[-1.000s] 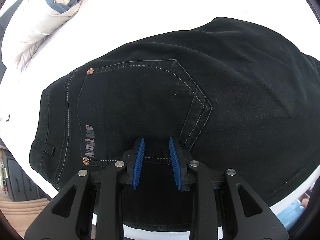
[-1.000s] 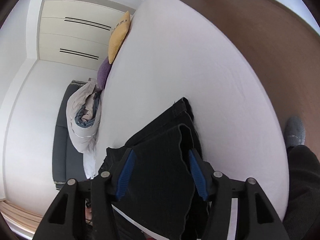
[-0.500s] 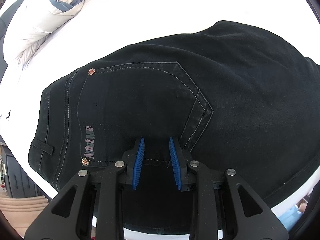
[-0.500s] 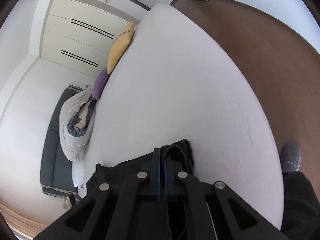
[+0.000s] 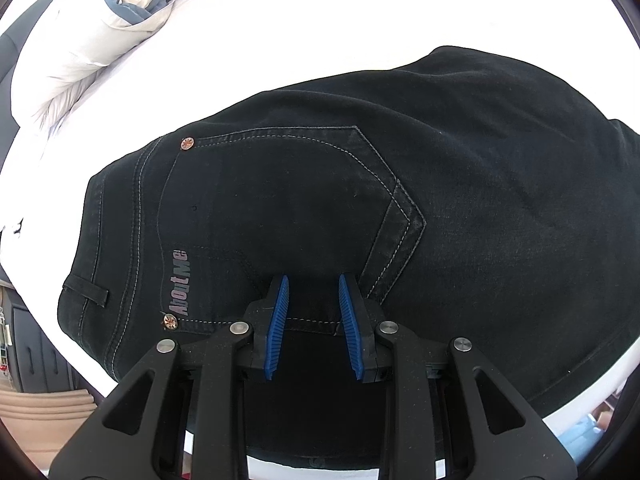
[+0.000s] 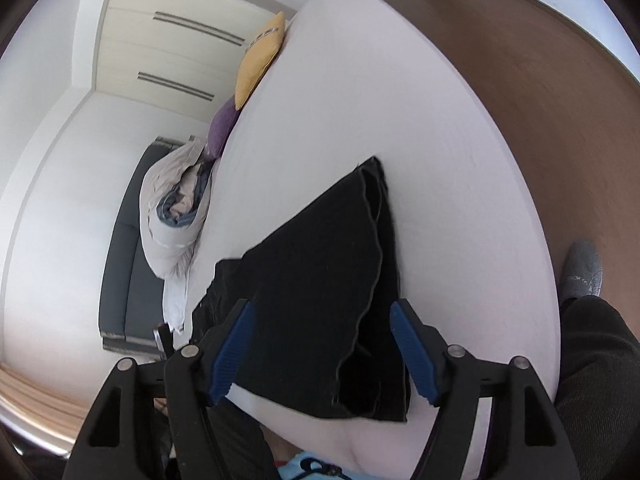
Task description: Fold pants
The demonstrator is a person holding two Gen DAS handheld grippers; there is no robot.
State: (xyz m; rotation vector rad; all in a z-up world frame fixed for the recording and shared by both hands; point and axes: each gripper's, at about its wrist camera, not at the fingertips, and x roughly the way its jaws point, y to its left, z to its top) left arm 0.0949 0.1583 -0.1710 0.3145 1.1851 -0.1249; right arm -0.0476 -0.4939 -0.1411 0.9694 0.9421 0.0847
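Half a second ago the right gripper [image 6: 322,344] had its blue pads pressed together on the dark cloth; now they stand spread wide, with the hem end of the black pants [image 6: 320,300] lying loose between them on the white bed [image 6: 360,128]. The left gripper [image 5: 314,322] has not shifted: its blue pads are partly spread, set down on the seat of the pants [image 5: 360,200] at the near edge of the back pocket [image 5: 280,216], and whether they nip any cloth cannot be told.

In the left wrist view the pants lie flat across the bed [image 5: 320,20], waistband to the left, legs running off to the right, the pocket's copper rivets and a printed label showing. In the right wrist view the leg ends are layered, a wavy hem edge on top, near the bed's near edge.

A rumpled white duvet [image 6: 172,208] sits at the far left side of the bed, with a purple cushion [image 6: 222,128] and a yellow cushion [image 6: 260,64] beyond it. A brown floor [image 6: 540,80] lies to the right.
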